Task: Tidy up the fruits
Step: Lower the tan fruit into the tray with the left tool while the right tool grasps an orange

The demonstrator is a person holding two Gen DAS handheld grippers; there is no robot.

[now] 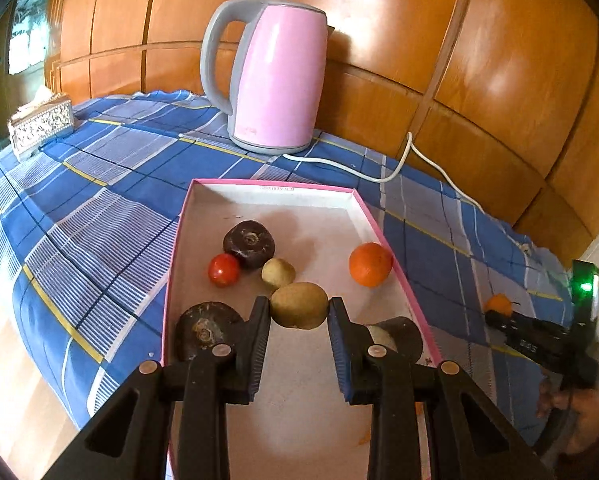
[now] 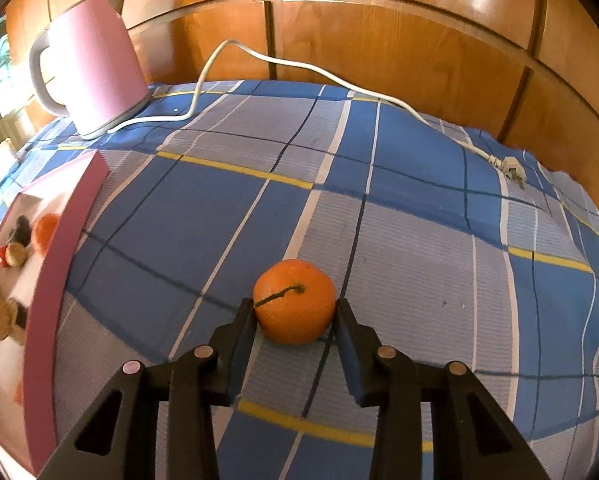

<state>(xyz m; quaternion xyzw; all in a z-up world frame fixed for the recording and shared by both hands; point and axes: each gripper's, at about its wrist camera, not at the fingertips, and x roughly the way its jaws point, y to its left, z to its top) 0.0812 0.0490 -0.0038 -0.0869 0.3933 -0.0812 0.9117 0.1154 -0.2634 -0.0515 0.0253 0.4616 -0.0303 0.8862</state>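
My left gripper [image 1: 298, 309] is shut on a brown kiwi [image 1: 298, 300] over the near half of the pink-rimmed tray [image 1: 275, 186]. In the tray lie a smaller kiwi [image 1: 278, 273], a red tomato [image 1: 224, 269], an orange [image 1: 370, 264] and dark round fruits [image 1: 249, 243], two of them partly hidden behind my fingers. To the tray's right, a second orange [image 2: 294, 296] with a thin dark stem rests on the checked cloth. My right gripper [image 2: 294, 308] has both pads against its sides. The left wrist view shows that orange [image 1: 498, 304] small at the right edge.
A pink kettle [image 1: 275, 76] stands at the back against the wood-panelled wall. Its white cord [image 2: 283, 60] trails across the cloth to a loose plug [image 2: 513, 170]. A patterned tissue box [image 1: 39, 124] sits at the far left. The tray's pink wall [image 2: 47, 280] lies left of my right gripper.
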